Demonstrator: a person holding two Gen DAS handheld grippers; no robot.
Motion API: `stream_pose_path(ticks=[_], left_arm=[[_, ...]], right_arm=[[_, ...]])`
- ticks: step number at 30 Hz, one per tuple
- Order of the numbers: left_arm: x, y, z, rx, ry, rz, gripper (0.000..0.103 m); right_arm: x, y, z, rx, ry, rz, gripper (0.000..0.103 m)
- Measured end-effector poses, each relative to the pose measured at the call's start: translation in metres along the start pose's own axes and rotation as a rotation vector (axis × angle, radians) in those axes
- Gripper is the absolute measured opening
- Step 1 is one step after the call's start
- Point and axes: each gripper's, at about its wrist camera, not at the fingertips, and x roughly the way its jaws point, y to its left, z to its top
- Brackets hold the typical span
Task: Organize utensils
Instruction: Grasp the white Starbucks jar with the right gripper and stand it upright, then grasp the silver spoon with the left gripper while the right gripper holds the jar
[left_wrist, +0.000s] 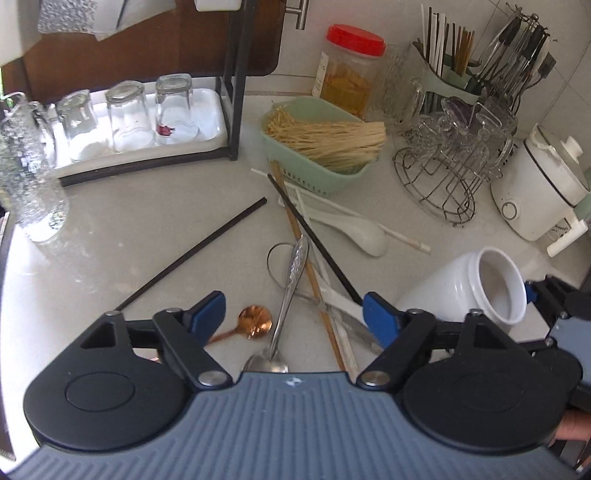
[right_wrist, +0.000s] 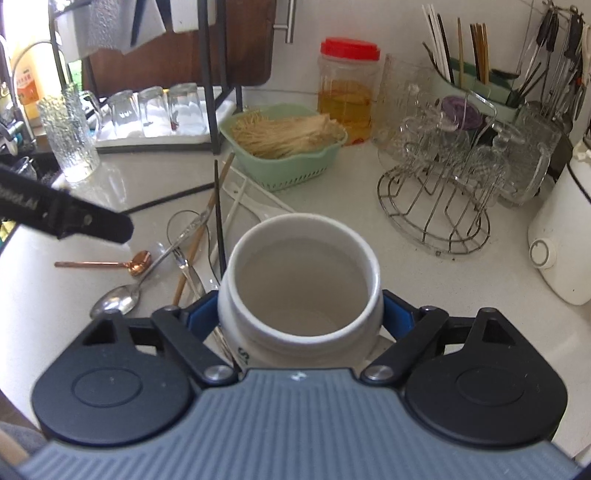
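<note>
A heap of utensils lies on the pale counter: a silver spoon (left_wrist: 291, 280), a small copper spoon (left_wrist: 255, 323), black chopsticks (left_wrist: 314, 236), a wooden chopstick (left_wrist: 293, 221) and a white ceramic spoon (left_wrist: 354, 229). One black chopstick (left_wrist: 195, 251) lies apart to the left. My left gripper (left_wrist: 293, 306) hangs open just above the heap, with the silver spoon's handle and the copper spoon under the gap between its fingers. My right gripper (right_wrist: 300, 310) is shut on a white ceramic jar (right_wrist: 258, 229), whose open, empty mouth faces the camera. The jar (left_wrist: 461, 280) stands right of the heap.
A green basket (left_wrist: 284, 155) of straw-coloured sticks sits behind the heap. A red-lidded jar (left_wrist: 351, 70), a wire rack of glass cups (left_wrist: 443, 173), a chopstick holder (left_wrist: 450, 74) and a white electric pot (left_wrist: 535, 192) fill the back right. Upturned glasses on a tray (left_wrist: 129, 114) and a glass pitcher (left_wrist: 29, 166) stand left.
</note>
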Motion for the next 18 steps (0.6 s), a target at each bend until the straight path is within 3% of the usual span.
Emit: stream_pose_path(ticks=[10,13,15,18], left_arm=[[0.049,0.002,0.021,0.011,0.053,-0.056,0.041],[0.065,0.000,0.025,0.031,0.077,-0.054,0.037],[0.074,0.001,0.027,0.025,0.092,-0.061,0.028],[0.083,0.003,0.029,0.028,0.103,-0.054,0.025]], right_arm=[[0.002,0.000,0.001,0.000,0.008,0.004,0.091],[0.002,0.000,0.002,0.002,0.016,0.004,0.091],[0.002,0.000,0.003,0.006,0.024,0.001,0.091],[0.002,-0.001,0.004,0.011,0.035,-0.003,0.091]])
